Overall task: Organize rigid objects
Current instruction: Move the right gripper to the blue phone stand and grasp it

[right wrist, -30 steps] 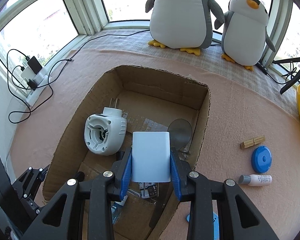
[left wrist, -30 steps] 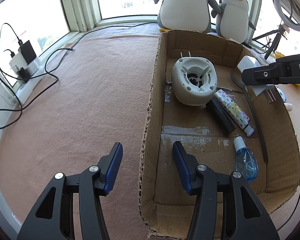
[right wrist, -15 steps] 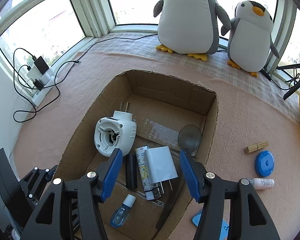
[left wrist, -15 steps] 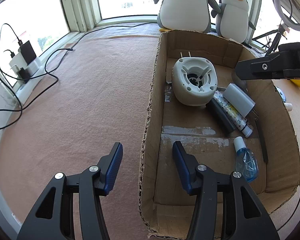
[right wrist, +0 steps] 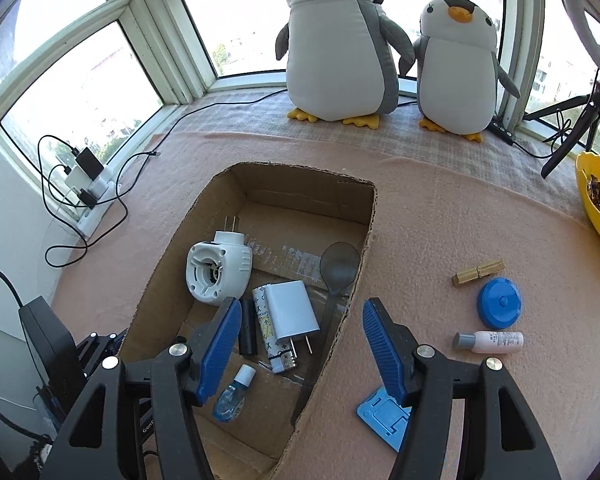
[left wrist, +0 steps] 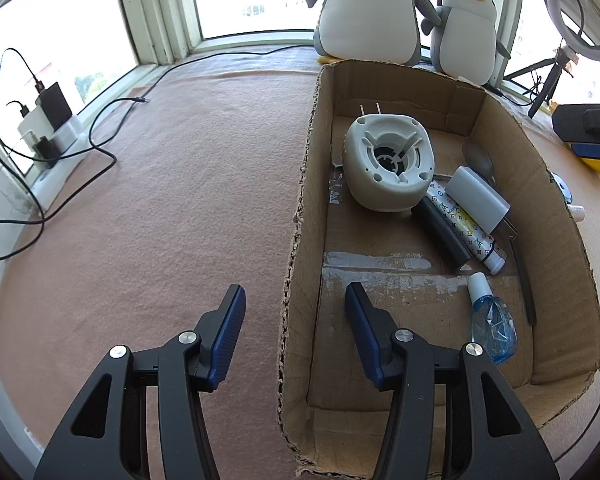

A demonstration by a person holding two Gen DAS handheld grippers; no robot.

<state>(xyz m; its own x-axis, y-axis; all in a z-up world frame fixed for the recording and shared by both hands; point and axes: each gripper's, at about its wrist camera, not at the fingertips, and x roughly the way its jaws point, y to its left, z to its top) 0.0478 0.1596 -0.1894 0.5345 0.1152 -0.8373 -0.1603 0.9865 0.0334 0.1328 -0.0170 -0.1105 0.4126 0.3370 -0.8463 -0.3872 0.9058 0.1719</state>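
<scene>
While both tools hang empty with jaws spread, the right gripper (right wrist: 296, 344) straddles the near right wall of the cardboard box (right wrist: 374, 216), and the left gripper (left wrist: 292, 328) straddles its left wall. Nearest on the mat lies a flat blue holder (right wrist: 380, 416); being thin, it probably wants a pinch across its edges. Beyond it rest a small white bottle (right wrist: 496, 342), likely light and prone to roll, best taken across the body, a round blue lid (right wrist: 499, 303) and a wooden clothespin (right wrist: 478, 273). Inside the box the white charger (right wrist: 292, 312) leans on a patterned lighter (right wrist: 266, 328)
</scene>
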